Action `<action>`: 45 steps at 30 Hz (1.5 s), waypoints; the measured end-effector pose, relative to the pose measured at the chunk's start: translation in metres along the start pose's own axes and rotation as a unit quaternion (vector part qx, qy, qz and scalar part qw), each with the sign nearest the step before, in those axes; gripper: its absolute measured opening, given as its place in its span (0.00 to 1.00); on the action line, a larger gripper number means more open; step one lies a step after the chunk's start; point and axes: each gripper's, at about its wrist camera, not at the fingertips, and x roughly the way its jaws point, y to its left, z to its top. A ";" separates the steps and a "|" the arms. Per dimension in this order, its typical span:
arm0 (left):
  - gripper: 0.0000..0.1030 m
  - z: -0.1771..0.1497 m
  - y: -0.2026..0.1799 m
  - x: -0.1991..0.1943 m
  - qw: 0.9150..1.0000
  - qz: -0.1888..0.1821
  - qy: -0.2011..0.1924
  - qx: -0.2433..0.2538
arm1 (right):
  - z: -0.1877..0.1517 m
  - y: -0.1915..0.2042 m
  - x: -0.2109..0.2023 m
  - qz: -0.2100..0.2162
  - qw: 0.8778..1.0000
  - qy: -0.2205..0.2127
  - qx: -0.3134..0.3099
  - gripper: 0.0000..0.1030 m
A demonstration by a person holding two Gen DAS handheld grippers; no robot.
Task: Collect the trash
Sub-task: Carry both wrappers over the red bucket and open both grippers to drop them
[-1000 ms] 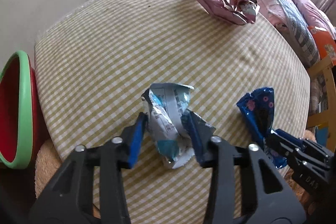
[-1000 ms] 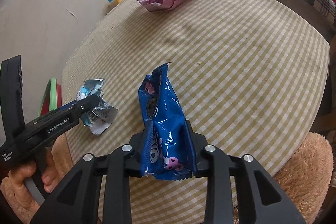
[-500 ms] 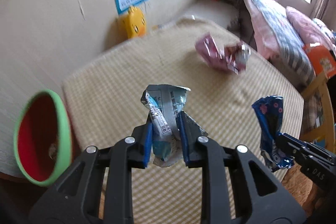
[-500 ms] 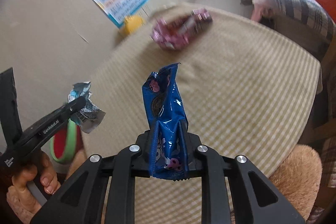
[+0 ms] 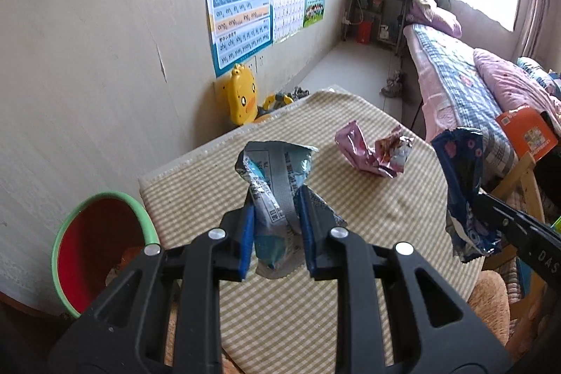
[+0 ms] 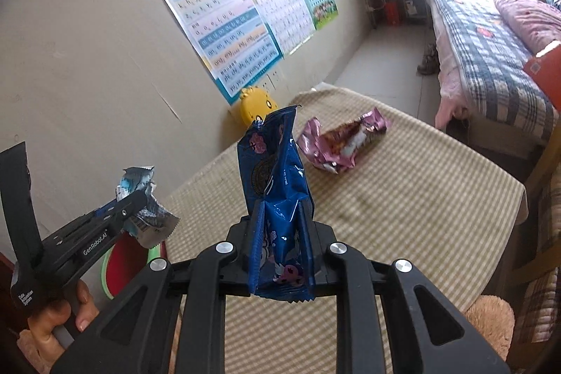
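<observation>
- The left gripper (image 5: pixel 275 219) is clamped on a crumpled silver and light-blue wrapper (image 5: pixel 271 176), its blue pads pinching the wrapper's lower half, so that the torn top stands up above them, clear of the table.
- The right gripper (image 6: pixel 282 230) is clamped on a dark blue cookie wrapper (image 6: pixel 277 170), which stands upright between its jaws, off the table.
- In the right wrist view, a person's hand (image 6: pixel 52 314) grips the handle of the left gripper at the lower left.
- Below both grippers lies the table (image 5: pixel 350 216), covered with a yellow and white checked cloth.
- To the left of the table, lower down, stands a red bin with a green rim (image 5: pixel 91 251); some scraps show at its bottom.
- Farther along the cloth, near the far end, lies a crumpled pink wrapper (image 5: pixel 373 151), well apart from both grippers.
- Beyond the table's far edge, a yellow duck-shaped toy (image 5: pixel 242 99) sits against the wall.
- On the wall above hang letter charts (image 5: pixel 242 2).
- To the right stands a bed (image 5: pixel 466 76) with checked and pink bedding, under a bright window.
</observation>
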 end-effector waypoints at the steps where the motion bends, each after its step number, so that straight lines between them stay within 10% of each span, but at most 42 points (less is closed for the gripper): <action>1: 0.22 0.000 0.002 -0.002 1.000 0.000 -0.003 -0.002 | 0.001 0.002 -0.001 -0.001 1.000 -0.003 -0.003 0.17; 45: 0.22 -0.030 0.136 -0.009 0.990 0.070 0.005 -0.119 | -0.009 0.135 0.058 0.067 0.989 0.058 -0.120 0.17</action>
